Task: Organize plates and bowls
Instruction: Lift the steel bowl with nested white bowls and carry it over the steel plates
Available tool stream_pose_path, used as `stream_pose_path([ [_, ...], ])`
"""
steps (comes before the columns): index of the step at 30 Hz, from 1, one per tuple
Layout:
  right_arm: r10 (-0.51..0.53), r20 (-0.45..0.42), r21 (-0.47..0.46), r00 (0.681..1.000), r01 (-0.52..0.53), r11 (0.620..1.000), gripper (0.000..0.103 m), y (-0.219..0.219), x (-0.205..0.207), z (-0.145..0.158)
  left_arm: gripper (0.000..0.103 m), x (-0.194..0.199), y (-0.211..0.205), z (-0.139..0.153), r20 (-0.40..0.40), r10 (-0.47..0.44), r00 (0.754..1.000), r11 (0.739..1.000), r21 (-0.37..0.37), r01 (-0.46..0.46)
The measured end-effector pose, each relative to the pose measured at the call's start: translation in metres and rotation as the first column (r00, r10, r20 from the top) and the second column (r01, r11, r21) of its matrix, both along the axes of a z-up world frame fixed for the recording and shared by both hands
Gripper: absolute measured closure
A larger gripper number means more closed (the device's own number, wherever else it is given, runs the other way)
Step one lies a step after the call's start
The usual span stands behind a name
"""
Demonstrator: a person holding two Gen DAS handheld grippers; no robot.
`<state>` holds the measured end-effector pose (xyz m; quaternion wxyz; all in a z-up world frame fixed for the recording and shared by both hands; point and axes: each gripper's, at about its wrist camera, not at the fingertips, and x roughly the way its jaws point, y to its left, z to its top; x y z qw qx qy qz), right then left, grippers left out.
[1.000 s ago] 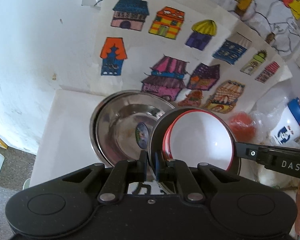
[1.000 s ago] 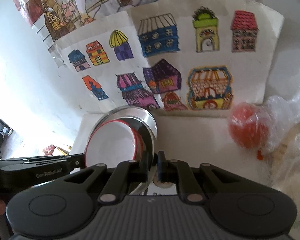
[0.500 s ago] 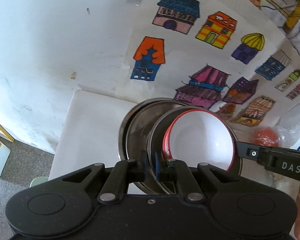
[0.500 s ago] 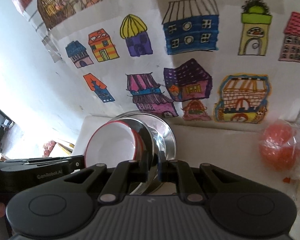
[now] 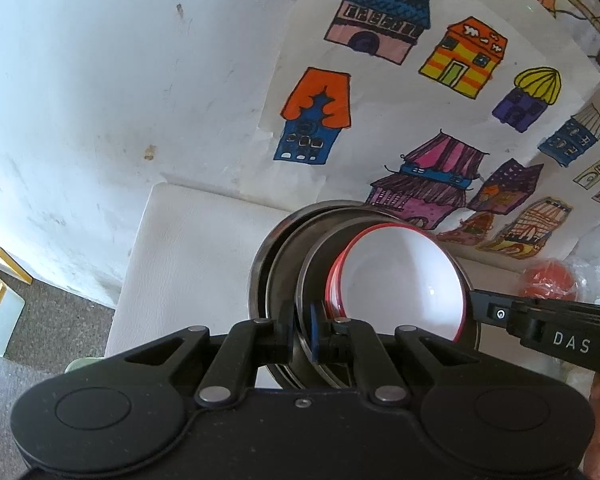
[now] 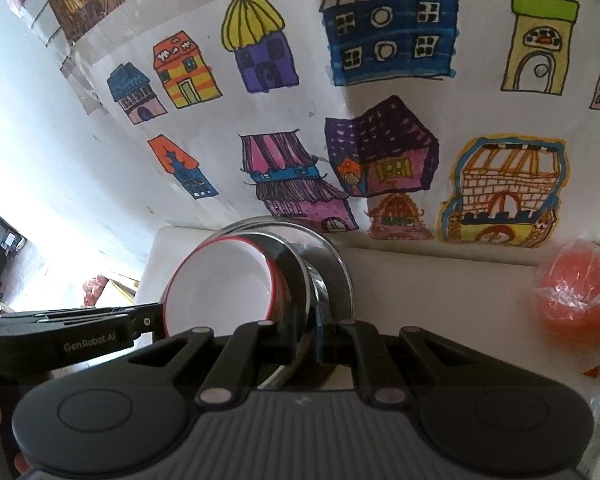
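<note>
A steel bowl (image 5: pixel 320 280) holds white bowls with red rims (image 5: pixel 400 280). My left gripper (image 5: pixel 302 330) is shut on the steel bowl's near-left rim. My right gripper (image 6: pixel 310 334) is shut on its opposite rim (image 6: pixel 296 280); its body shows in the left wrist view (image 5: pixel 540 328). The held bowl sits over a larger steel plate (image 5: pixel 266 264) on the white table (image 5: pixel 188 256). I cannot tell if they touch. In the right wrist view the white bowl (image 6: pixel 220 280) and the steel plate (image 6: pixel 336 264) show too.
A wall (image 5: pixel 100 80) with drawings of houses (image 5: pixel 380 100) stands right behind the table. An orange ball in clear plastic (image 6: pixel 572 304) lies at the right. The table's left edge (image 5: pixel 136 264) drops to the floor.
Both grippers have carried the steel bowl with the white bowls to the left, over the large steel plate, which it now mostly covers. Both stayed shut.
</note>
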<state>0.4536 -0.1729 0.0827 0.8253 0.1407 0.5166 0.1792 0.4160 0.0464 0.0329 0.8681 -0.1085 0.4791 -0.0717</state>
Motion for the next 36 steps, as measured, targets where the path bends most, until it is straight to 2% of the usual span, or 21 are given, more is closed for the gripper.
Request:
stream_pose_path([
  [36,0.009,0.011,0.006,1.000,-0.009,1.000,0.091,0.0016,0.0030,-0.0042,0.096,-0.0001,0.0012,-0.0019,0.021,0.022,1.000,1.000,-0.006,-0.022],
])
